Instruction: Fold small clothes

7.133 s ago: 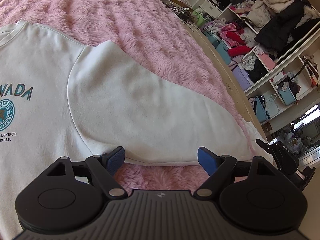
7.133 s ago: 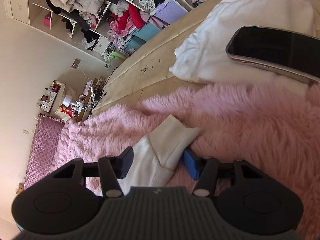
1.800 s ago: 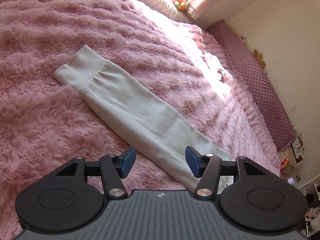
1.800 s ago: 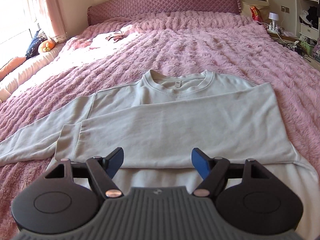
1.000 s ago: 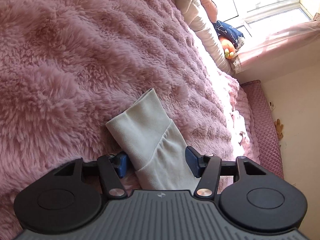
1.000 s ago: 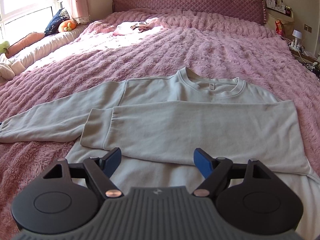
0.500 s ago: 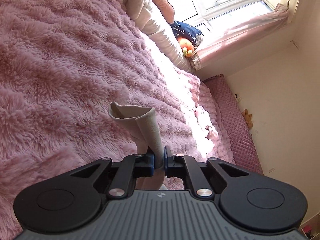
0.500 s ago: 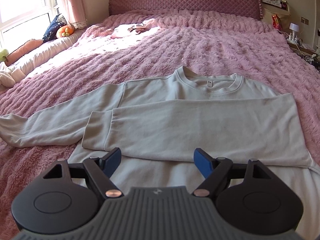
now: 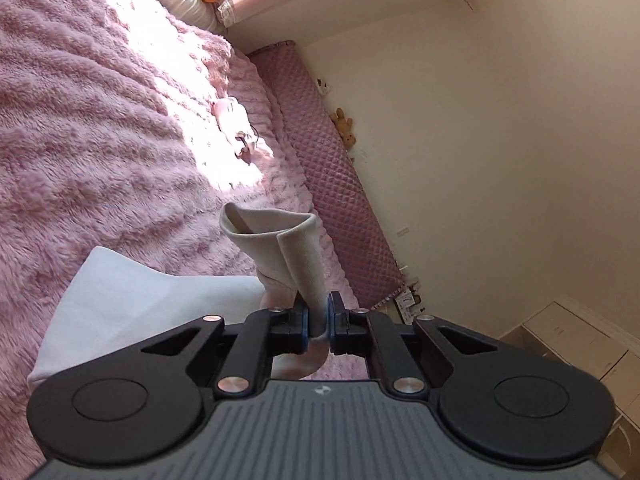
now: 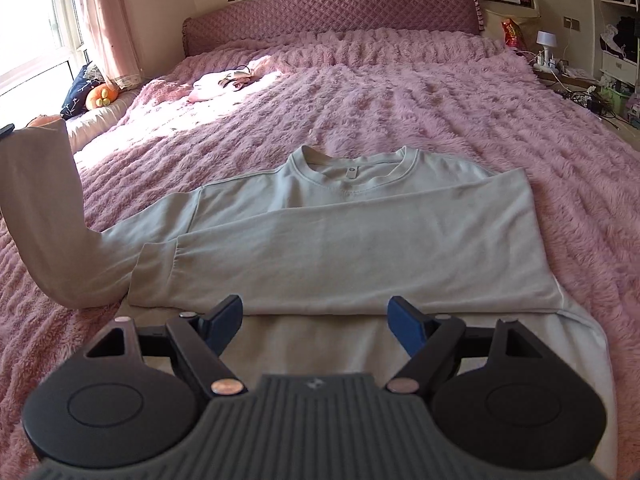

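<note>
1. Where the right tongs look forward, a pink fleece blanket (image 10: 400, 92) covers the whole bed, running ahead of them to a quilted mauve headboard (image 10: 332, 10); the same blanket (image 9: 80, 120) lies ahead and to the left of the left tongs.
2. Lying face down on the blanket directly ahead of the right tongs is a pale sweatshirt (image 10: 360, 248), collar at the far end, hem nearest the tongs and passing beneath them.
3. One sleeve (image 10: 320, 256) is folded flat across the sweatshirt's back, just beyond the right tongs' fingertips, its cuff ending toward their left.
4. Other sleeve (image 10: 44, 208): raised off the blanket at the far left of the right tongs' view, standing up in an arc from the shoulder. In the left wrist view its cuff (image 9: 280, 244) stands upright just ahead of the left tongs, open end uppermost.
5. Left tongs (image 9: 318, 320): closed down tight, pinching the raised sleeve just below the cuff between the blue pads (image 9: 304, 322).
6. Right tongs (image 10: 316, 320): spread wide, nothing between the fingers, positioned over the hem area; contact with the cloth cannot be determined.
7. Small pale garment (image 10: 228, 80): on the blanket well ahead of the right tongs, in a sunlit patch near the headboard.
8. Orange soft toy (image 10: 102, 96): far ahead-left of the right tongs, beside the window curtain.
</note>
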A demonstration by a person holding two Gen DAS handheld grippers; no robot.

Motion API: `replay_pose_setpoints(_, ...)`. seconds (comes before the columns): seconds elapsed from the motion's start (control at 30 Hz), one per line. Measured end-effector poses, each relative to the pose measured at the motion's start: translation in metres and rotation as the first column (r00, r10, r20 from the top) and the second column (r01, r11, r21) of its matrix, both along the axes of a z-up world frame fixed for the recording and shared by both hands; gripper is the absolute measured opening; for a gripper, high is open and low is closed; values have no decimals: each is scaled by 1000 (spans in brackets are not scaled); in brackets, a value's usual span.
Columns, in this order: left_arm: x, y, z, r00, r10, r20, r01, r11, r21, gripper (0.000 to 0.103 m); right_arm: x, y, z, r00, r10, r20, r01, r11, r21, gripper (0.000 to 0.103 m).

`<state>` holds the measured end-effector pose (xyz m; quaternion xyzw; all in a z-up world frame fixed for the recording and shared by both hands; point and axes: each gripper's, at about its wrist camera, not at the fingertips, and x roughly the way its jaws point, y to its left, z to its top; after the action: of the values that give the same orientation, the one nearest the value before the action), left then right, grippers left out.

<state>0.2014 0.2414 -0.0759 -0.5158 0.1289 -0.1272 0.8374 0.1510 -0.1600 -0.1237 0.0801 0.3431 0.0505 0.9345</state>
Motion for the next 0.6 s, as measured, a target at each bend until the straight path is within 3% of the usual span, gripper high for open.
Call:
replay_pose_setpoints(0.3,37,-144,-28,970,-244,-18,243,970,-19,9,-26,-56,3,996,-84,18,84,996,11,76)
replay_pose_setpoints(0.43,51,-202,-47,950,-311,-25,311,950,16,9,-44,-81,8,993,-112,31,111,994,15,76)
replay_pose_setpoints(0.6,63,-275,-90,901,-414,-131,426,902,74,9,-70,-115,3,986,-165,14,165,986,15,76)
